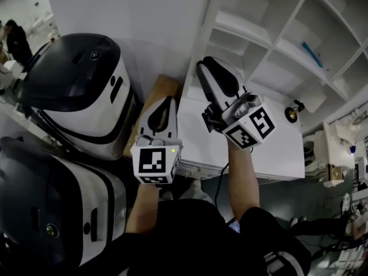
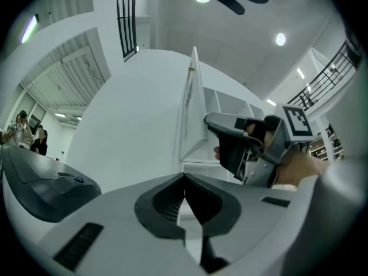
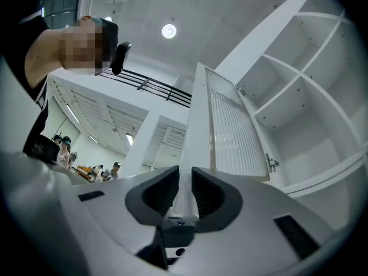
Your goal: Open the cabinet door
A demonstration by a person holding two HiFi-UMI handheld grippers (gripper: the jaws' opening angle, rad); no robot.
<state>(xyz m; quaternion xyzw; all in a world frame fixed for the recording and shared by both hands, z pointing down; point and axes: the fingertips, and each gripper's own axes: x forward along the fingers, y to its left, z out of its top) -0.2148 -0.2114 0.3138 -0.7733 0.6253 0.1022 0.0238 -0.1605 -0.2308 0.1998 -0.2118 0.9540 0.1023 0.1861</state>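
Standing open, well clear of its frame, the cabinet door (image 3: 230, 125) shows its ribbed inner panel (image 3: 236, 142) in the right gripper view, with a small metal hinge (image 3: 270, 163) at its lower corner. Beyond it lie the bare white shelves (image 3: 310, 96) of the cabinet (image 1: 287, 45). The door's free edge runs straight down between the jaws of the right gripper (image 3: 185, 176), and the dark pads are clamped on that edge from both sides.

From the left gripper view the door appears almost edge-on. The person's hand (image 2: 293, 168) is wrapped round the right tool just beside it, under the marker cube (image 2: 298, 121).

The left gripper (image 2: 185, 178) holds nothing; its jaw tips meet, and only a sliver of white shows between the pads lower down. In the head view it hangs to the left of the right gripper and nearer the person, over a brown wooden board (image 1: 164, 88) that sits against the foot of the wall.

Further left, two bulky white-and-black machines (image 1: 75, 91) fill the frame, one behind the other. A low white unit (image 1: 270, 154) juts out below the shelves. People (image 3: 63, 148) stand far off under ceiling lights (image 3: 168, 31), too small to make out.
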